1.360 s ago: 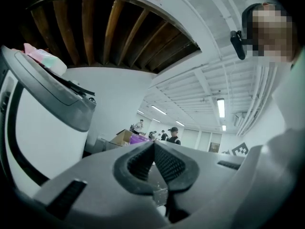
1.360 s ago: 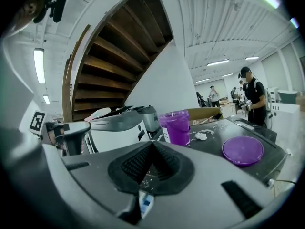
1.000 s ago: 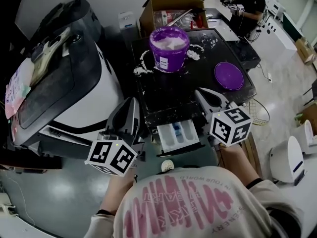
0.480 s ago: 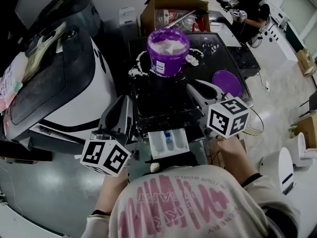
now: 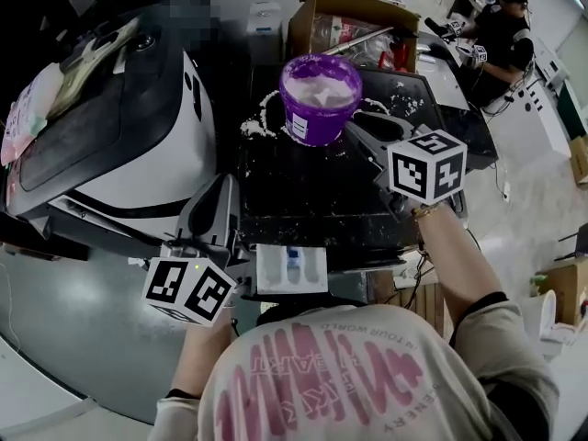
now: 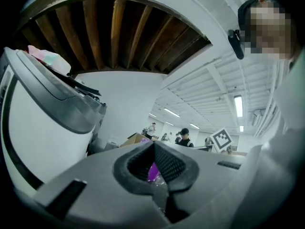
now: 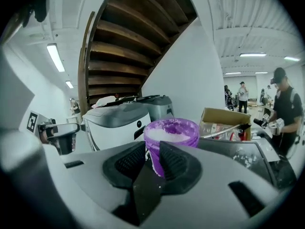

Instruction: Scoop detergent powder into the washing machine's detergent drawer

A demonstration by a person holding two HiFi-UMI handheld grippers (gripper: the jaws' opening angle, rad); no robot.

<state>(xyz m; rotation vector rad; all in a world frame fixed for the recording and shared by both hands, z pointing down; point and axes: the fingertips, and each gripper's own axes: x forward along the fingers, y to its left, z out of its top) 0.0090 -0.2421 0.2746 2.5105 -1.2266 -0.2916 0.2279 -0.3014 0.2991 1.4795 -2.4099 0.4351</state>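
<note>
A purple tub [image 5: 320, 95] of white detergent powder stands open at the back of the black washer top [image 5: 303, 186]. The white detergent drawer [image 5: 291, 269] is pulled out at the front edge. My right gripper [image 5: 356, 130] hovers just right of the tub. Its jaws are opening with nothing between them, and the tub [image 7: 171, 132] shows beyond my right gripper [image 7: 152, 159]. My left gripper [image 5: 223, 182] hangs left of the drawer. In its own view my left gripper [image 6: 153, 168] keeps a narrow slit and holds nothing.
Spilled powder [image 5: 257, 122] rings the tub. A white and grey machine [image 5: 119, 145] with a tilted lid fills the left. A cardboard box [image 5: 344, 16] sits behind the tub. A person [image 5: 505, 26] works at the back right.
My right gripper has moved from beside the drawer up and back to the tub. The left gripper stays by the drawer's left. The purple lid is now hidden behind the right marker cube.
</note>
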